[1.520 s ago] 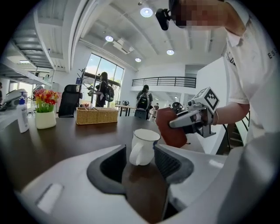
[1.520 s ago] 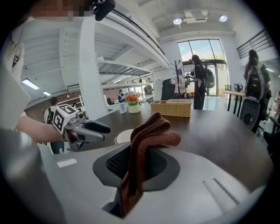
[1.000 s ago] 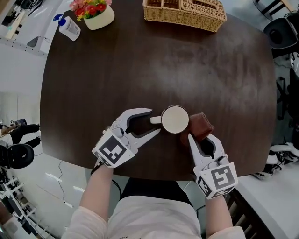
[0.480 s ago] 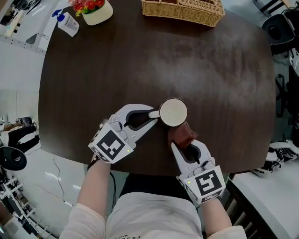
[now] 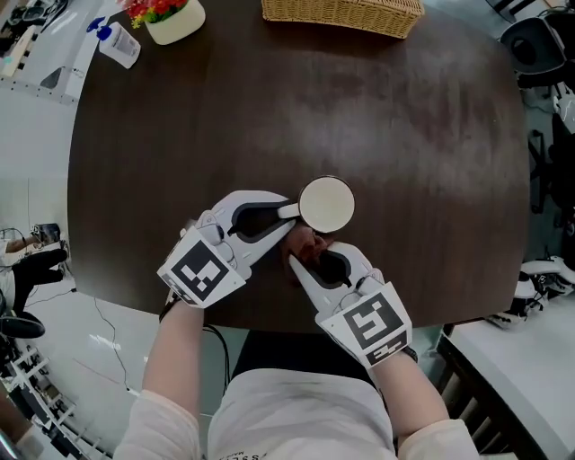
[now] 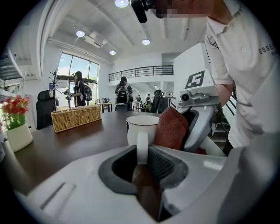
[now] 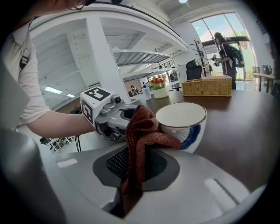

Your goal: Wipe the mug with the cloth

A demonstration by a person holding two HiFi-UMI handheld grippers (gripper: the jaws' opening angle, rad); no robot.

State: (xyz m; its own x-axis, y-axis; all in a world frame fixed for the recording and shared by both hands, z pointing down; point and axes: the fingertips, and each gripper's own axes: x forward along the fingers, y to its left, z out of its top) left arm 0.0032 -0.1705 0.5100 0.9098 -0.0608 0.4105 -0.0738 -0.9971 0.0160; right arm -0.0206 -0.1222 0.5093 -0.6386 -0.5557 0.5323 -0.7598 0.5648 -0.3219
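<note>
While left gripper [image 5: 289,216] clamps mug [image 5: 326,203] handle, right gripper [image 5: 316,252] pinches nubby cloth [image 7: 142,131] (touching glossy wall).

The mug [image 5: 326,203] stands on the table [image 5: 431,135], cloth [image 5: 305,242] against its near side, basket [image 5: 341,13] behind

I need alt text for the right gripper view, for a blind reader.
The right gripper holds a red-brown cloth against a white mug on a dark table. The left gripper is close behind the cloth.
</note>
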